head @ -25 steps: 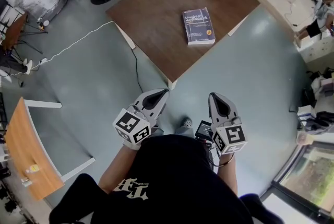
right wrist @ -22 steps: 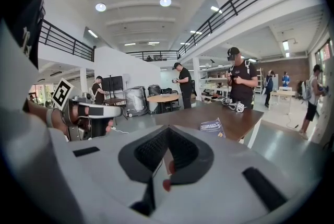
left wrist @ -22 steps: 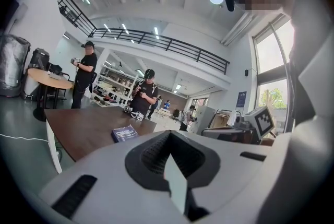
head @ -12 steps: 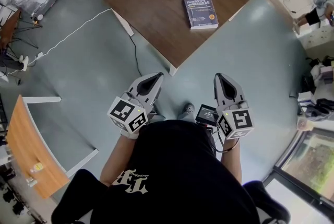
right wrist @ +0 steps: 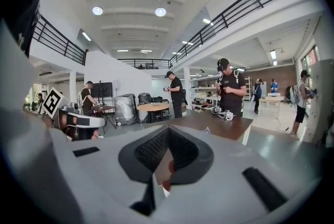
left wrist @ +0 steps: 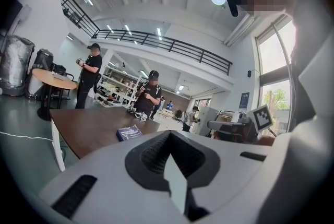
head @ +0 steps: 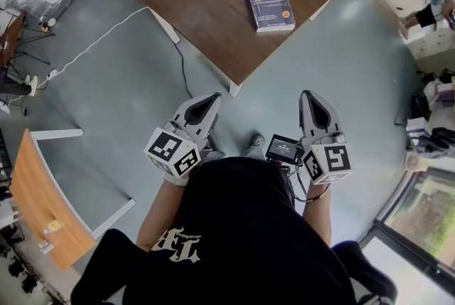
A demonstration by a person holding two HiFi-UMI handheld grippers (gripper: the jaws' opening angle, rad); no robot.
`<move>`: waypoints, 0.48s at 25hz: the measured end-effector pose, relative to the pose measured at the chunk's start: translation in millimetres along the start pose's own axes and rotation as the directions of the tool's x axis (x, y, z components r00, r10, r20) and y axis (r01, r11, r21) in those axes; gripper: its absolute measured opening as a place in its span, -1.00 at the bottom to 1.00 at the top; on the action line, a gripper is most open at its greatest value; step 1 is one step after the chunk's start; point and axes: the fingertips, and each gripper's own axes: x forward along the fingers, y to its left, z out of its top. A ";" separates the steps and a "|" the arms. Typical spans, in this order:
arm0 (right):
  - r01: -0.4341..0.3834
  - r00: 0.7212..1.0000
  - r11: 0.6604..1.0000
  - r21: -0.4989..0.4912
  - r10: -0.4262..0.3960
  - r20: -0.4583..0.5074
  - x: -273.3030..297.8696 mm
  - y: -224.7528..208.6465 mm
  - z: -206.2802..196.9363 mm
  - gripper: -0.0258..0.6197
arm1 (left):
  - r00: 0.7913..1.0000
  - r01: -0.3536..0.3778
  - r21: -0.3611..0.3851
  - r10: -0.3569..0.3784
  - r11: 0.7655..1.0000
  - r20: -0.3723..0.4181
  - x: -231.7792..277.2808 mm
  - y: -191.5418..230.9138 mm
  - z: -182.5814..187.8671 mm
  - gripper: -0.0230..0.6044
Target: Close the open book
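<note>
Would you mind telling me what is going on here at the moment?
A person stands back from the brown table, holding the left gripper and the right gripper close to the body, both shut with nothing between the jaws. The book lies closed, cover up, on the table, and neither gripper is near it.

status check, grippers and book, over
Left gripper and right gripper both shut, empty, held at the body. Book lies closed, cover up, on the table ahead. Black cable on the floor by the table's near corner.
</note>
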 end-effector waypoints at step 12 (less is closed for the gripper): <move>-0.003 1.000 1.000 0.018 0.003 0.001 -6.8 -13.7 -5.4 -0.96 | 1.000 -0.004 -0.005 0.004 1.000 -0.009 8.6 -13.4 -7.4 -0.92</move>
